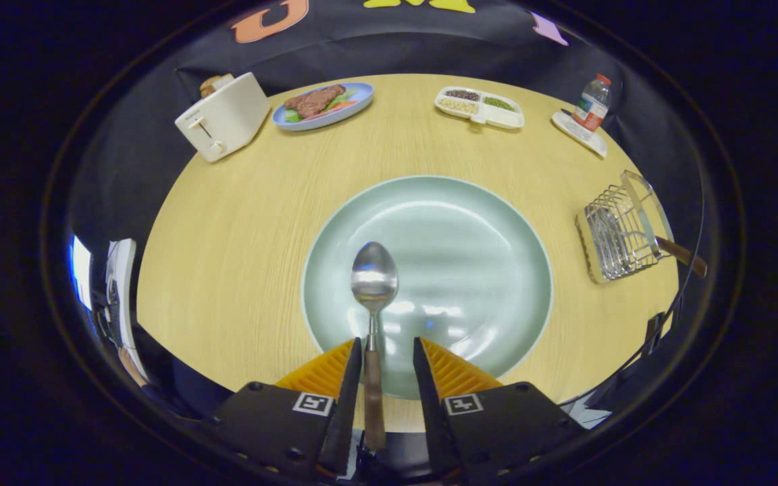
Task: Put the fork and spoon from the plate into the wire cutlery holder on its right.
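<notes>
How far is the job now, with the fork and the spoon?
One wooden-handled utensil, likely the fork, already stands in the wire cutlery holder to the right of the green plate. The spoon lies between the fingers of the gripper, which are open, its handle beside one finger, not clamped. Left: grip it, then carry it to the holder.
</notes>
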The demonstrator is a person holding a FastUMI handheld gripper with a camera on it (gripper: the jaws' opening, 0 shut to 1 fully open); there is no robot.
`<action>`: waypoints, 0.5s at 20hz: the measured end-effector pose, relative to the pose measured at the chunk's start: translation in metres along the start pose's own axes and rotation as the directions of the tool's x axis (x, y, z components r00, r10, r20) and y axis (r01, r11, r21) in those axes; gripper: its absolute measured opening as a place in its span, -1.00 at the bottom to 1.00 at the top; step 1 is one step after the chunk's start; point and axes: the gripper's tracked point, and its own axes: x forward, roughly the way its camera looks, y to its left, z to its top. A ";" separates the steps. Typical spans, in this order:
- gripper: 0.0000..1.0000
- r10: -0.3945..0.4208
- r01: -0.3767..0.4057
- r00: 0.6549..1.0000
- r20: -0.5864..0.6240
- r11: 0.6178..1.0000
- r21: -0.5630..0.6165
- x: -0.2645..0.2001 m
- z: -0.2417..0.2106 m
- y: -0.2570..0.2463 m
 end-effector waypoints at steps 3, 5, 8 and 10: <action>-0.70 -0.009 0.009 1.000 -0.012 1.000 -0.003 0.003 -0.002 -0.003; -0.70 0.005 -0.005 1.000 -0.010 1.000 -0.015 0.000 -0.003 -0.001; -0.95 -0.017 0.016 1.000 -0.013 0.999 -0.044 0.000 -0.005 -0.010; -0.95 -0.005 0.005 1.000 -0.014 0.999 -0.043 -0.004 -0.005 -0.011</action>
